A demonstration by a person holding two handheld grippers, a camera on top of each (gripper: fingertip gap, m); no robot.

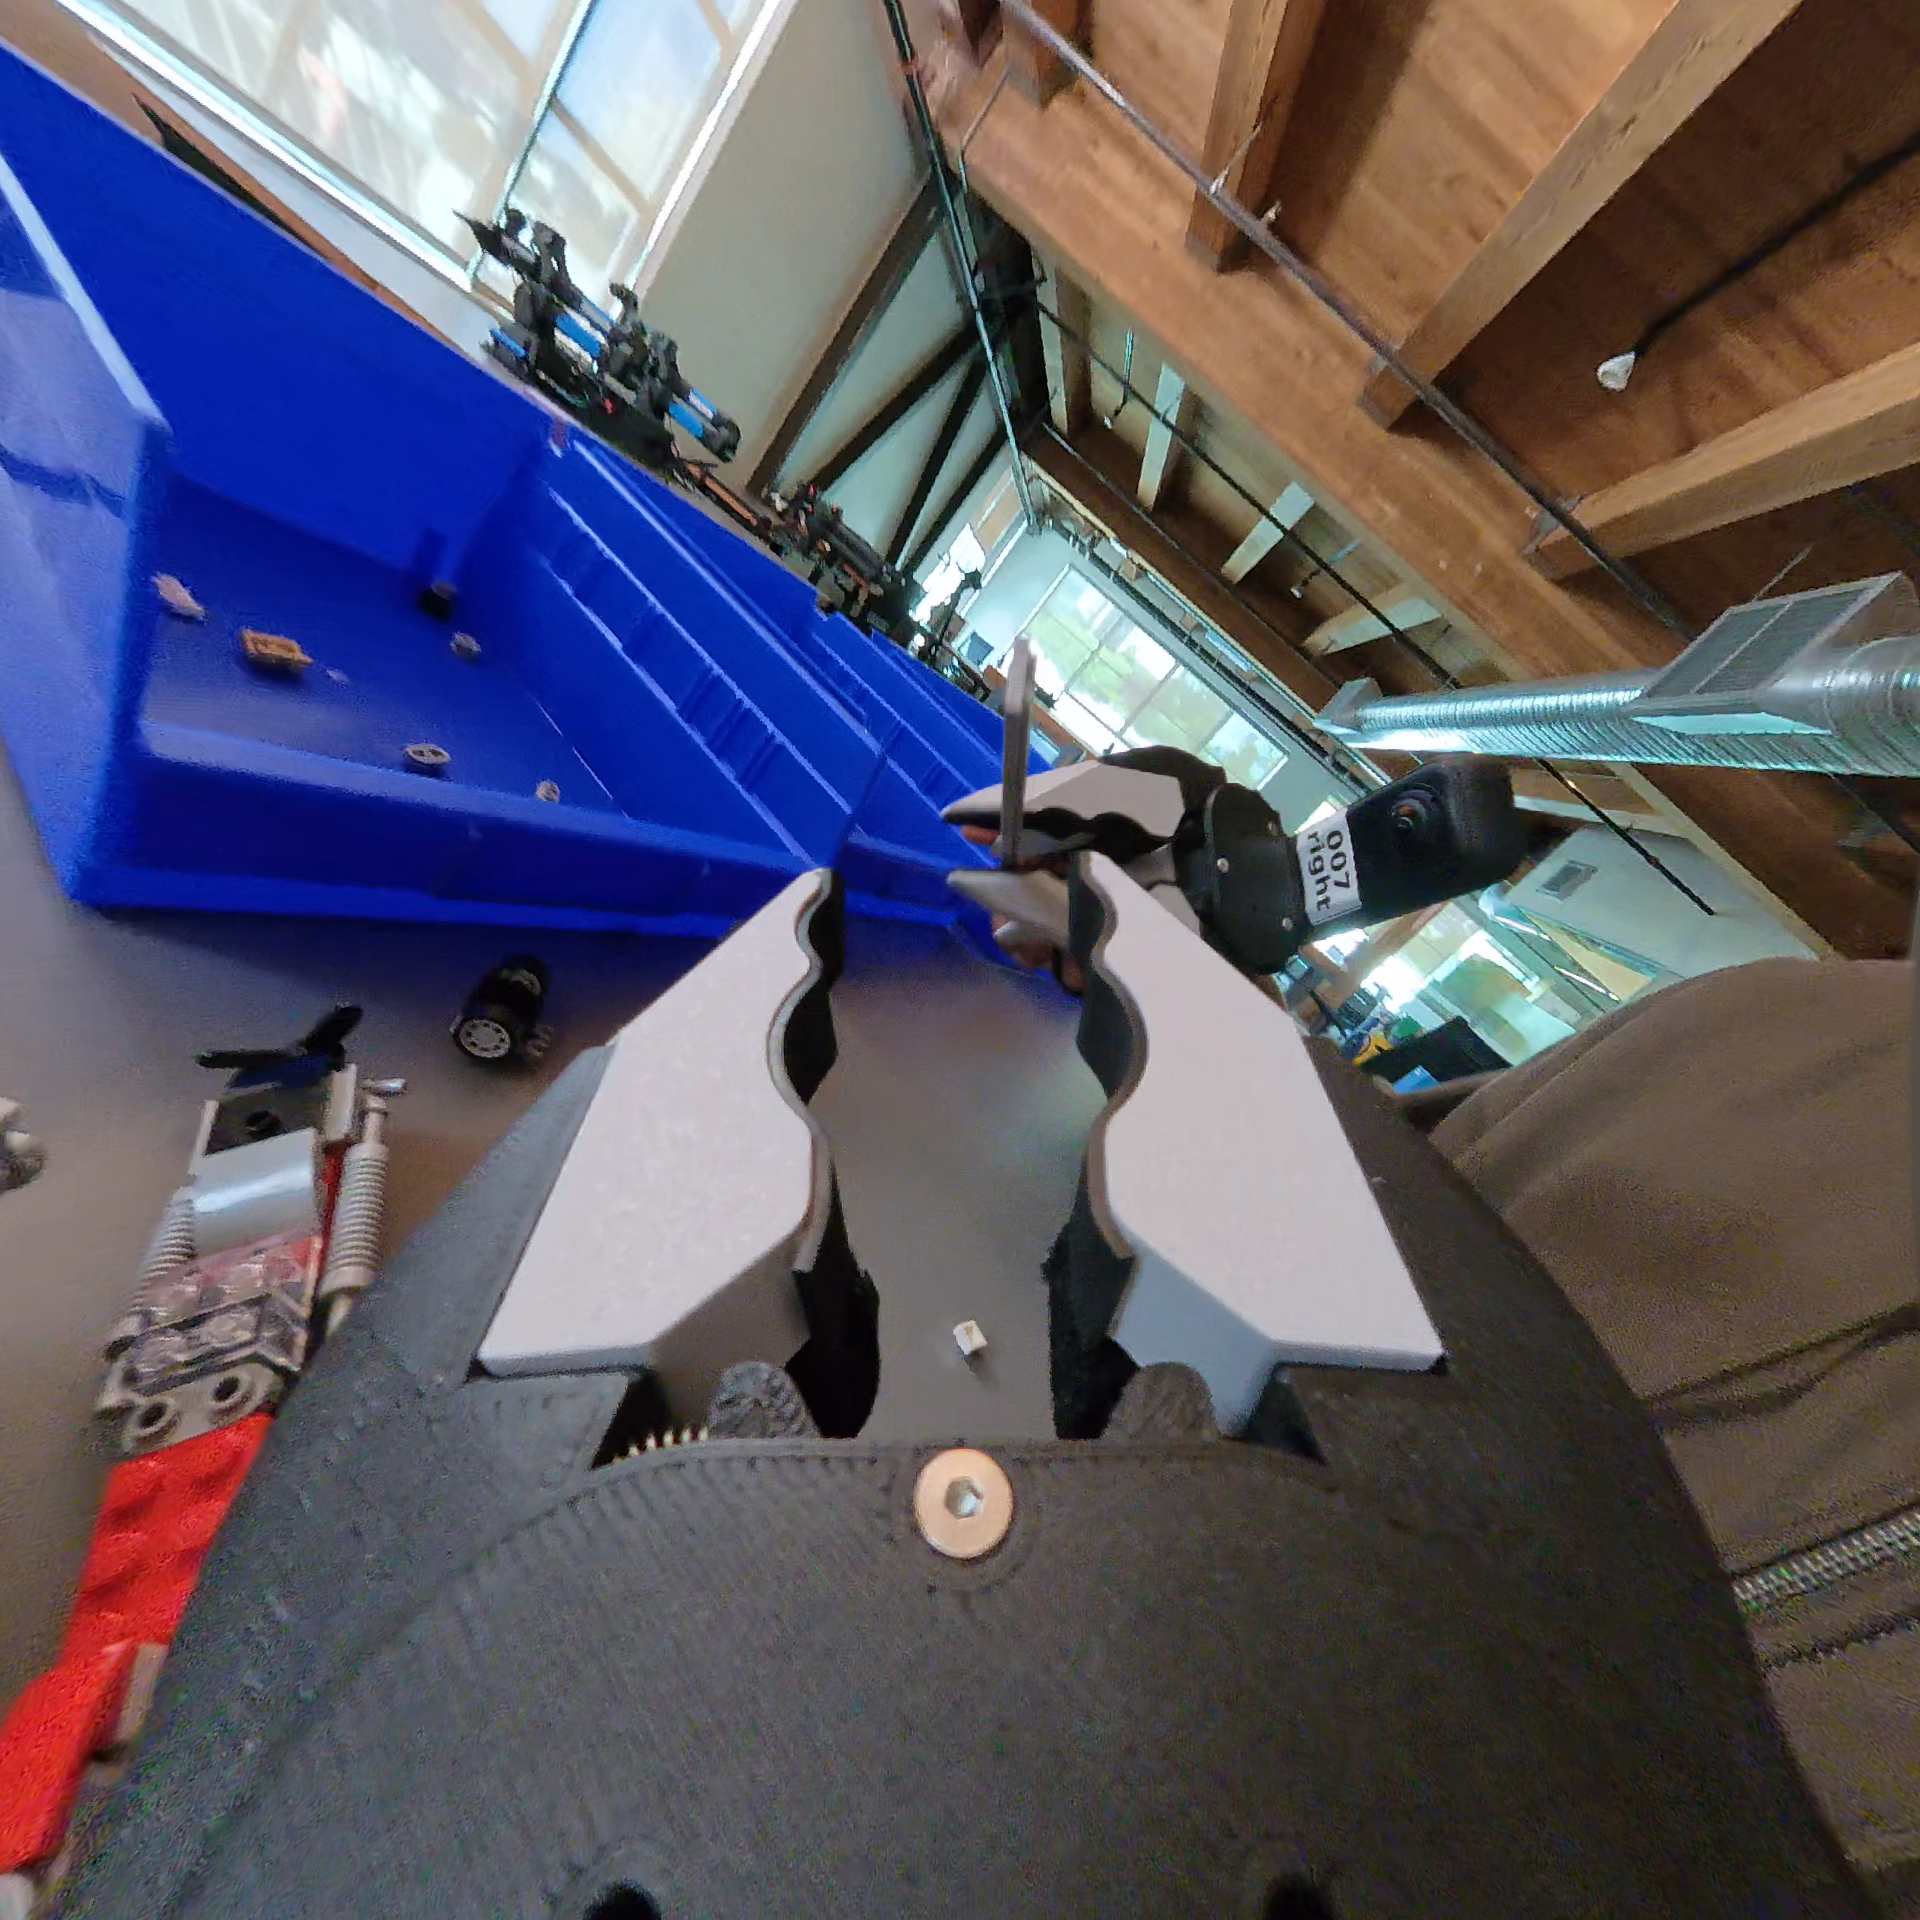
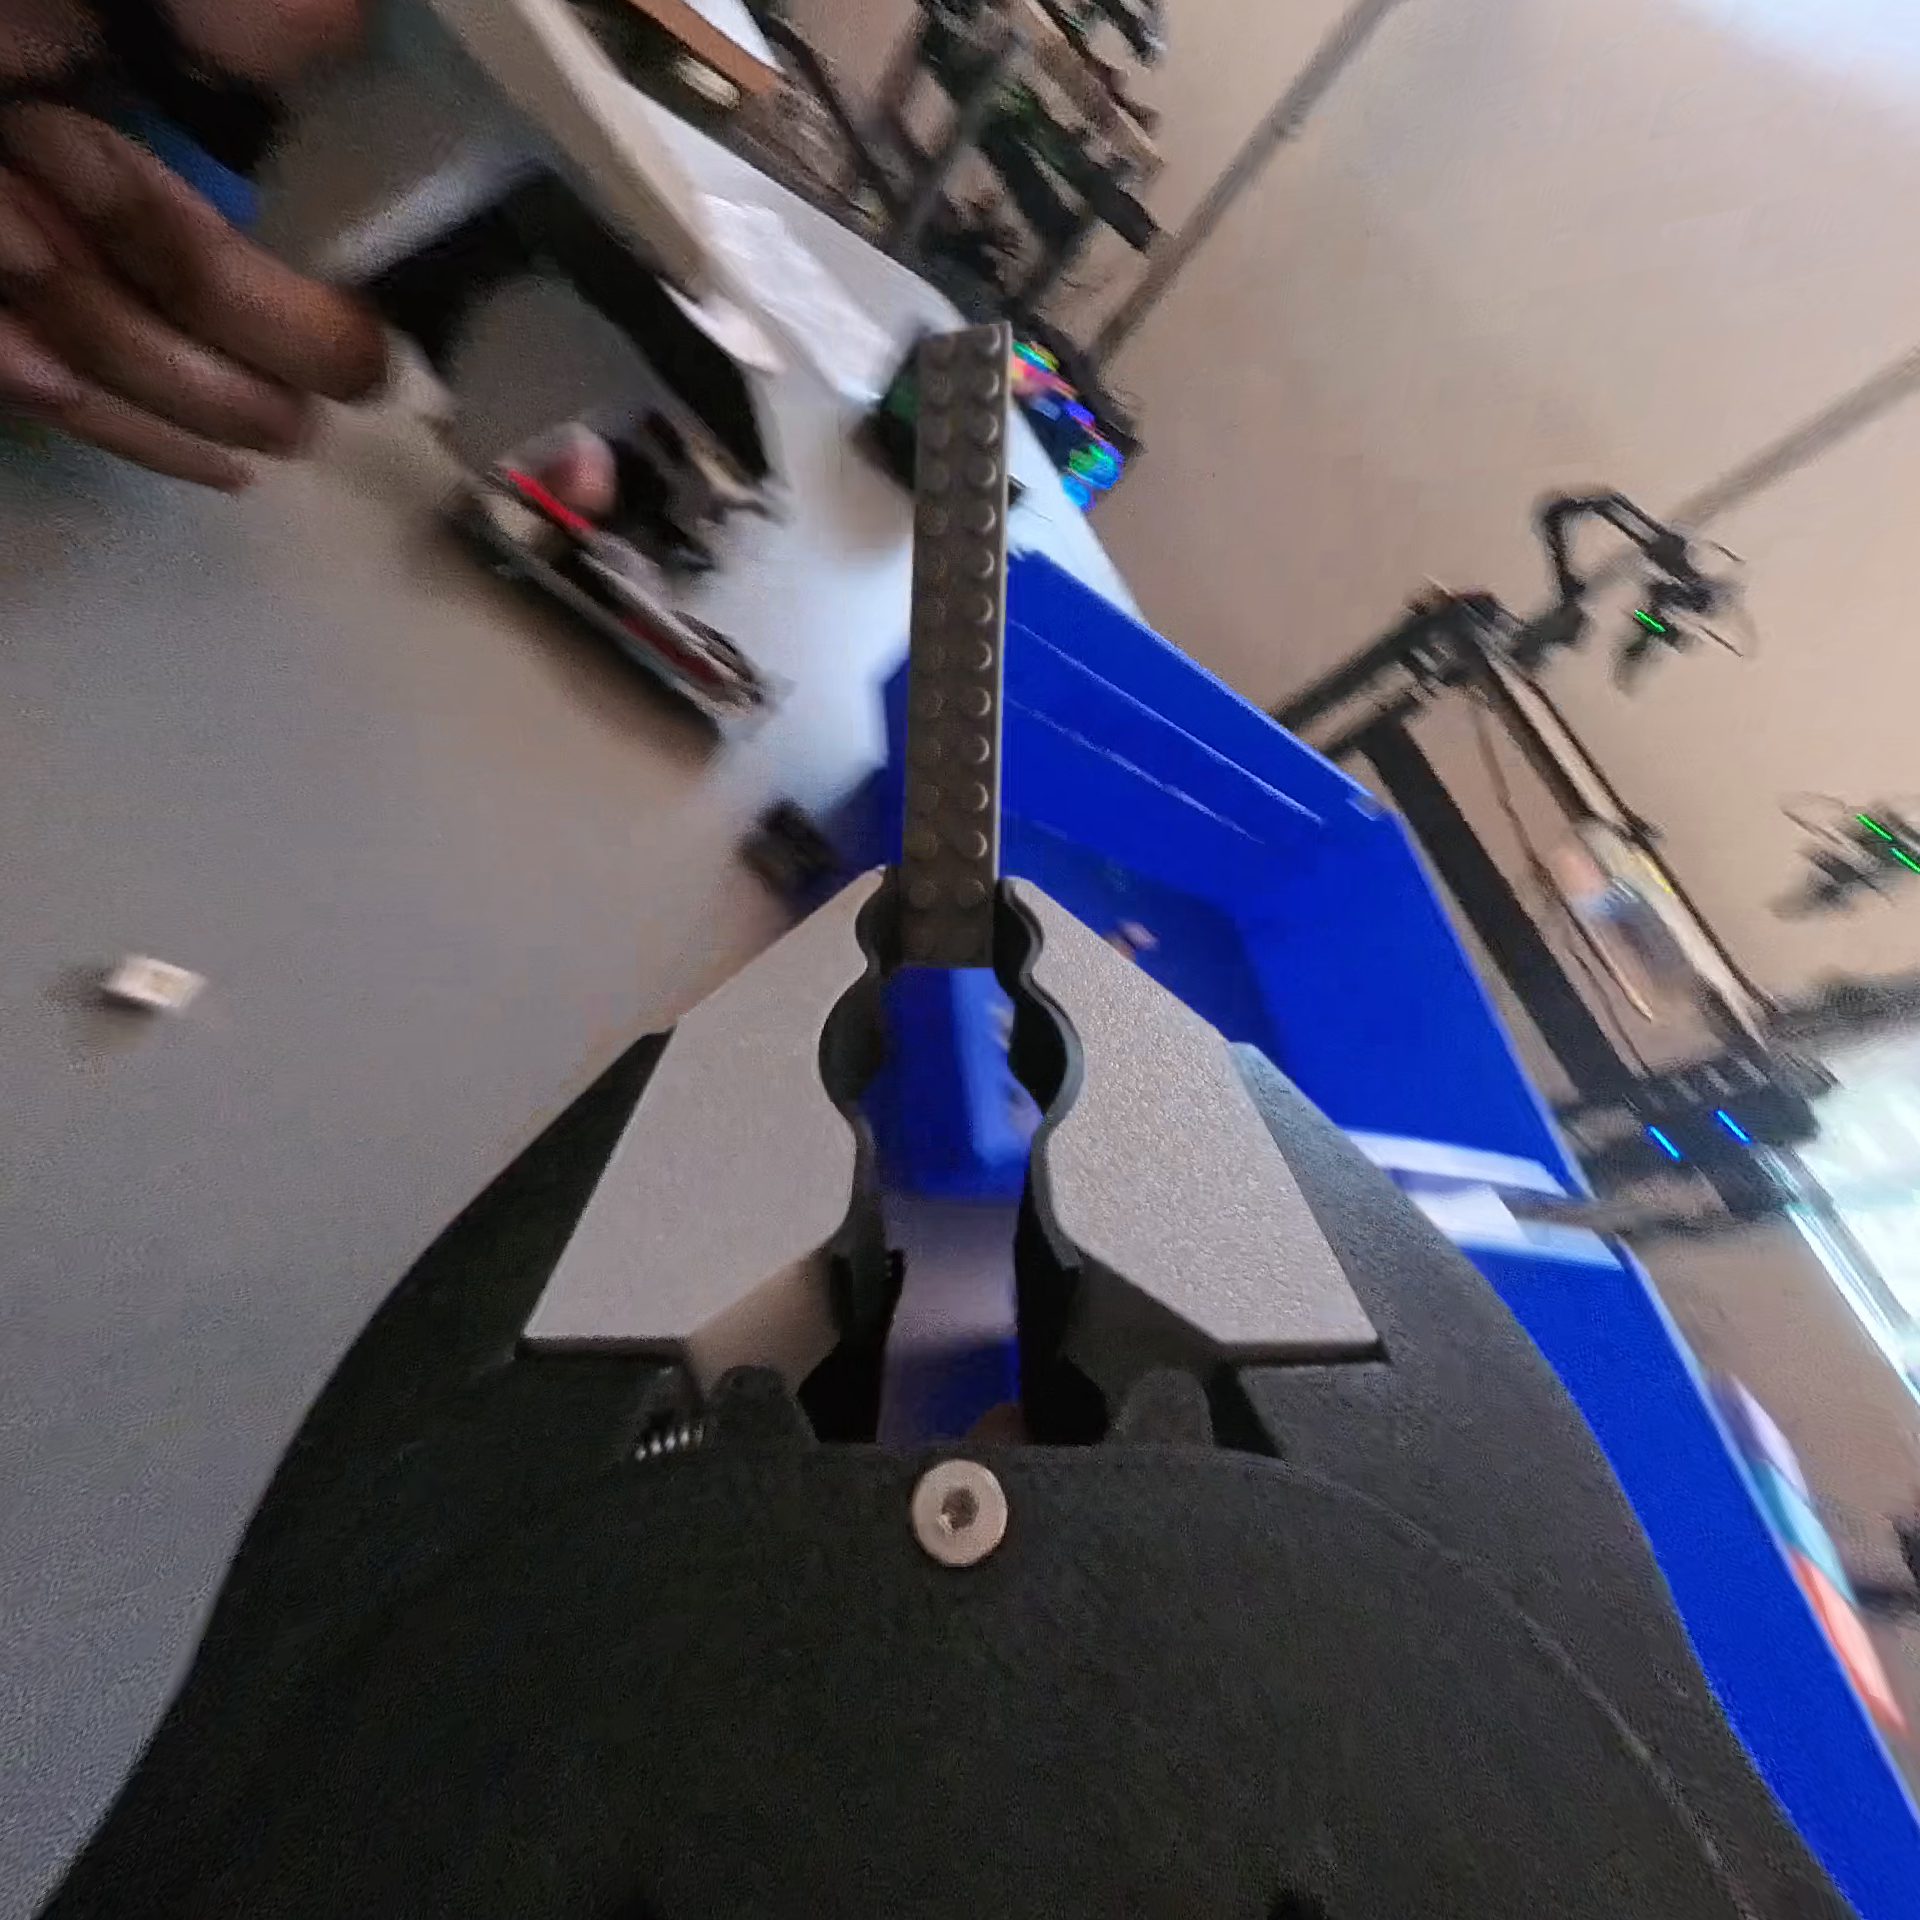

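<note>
One long dark-grey studded plate (image 2: 956, 623), rigid, light and probably slick-faced, is clamped by its bottom end across its narrow width in the right gripper (image 2: 943, 904), sticking up just beside the blue bin (image 2: 1299, 883); left gripper (image 1: 956, 904) gapes empty nearby.

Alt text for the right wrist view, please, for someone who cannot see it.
The right claw grips one end of a long dark grey studded plastic plate, which points away from the camera. Behind it stands a blue plastic bin on a grey table; a blurred hand shows upper left.
</note>
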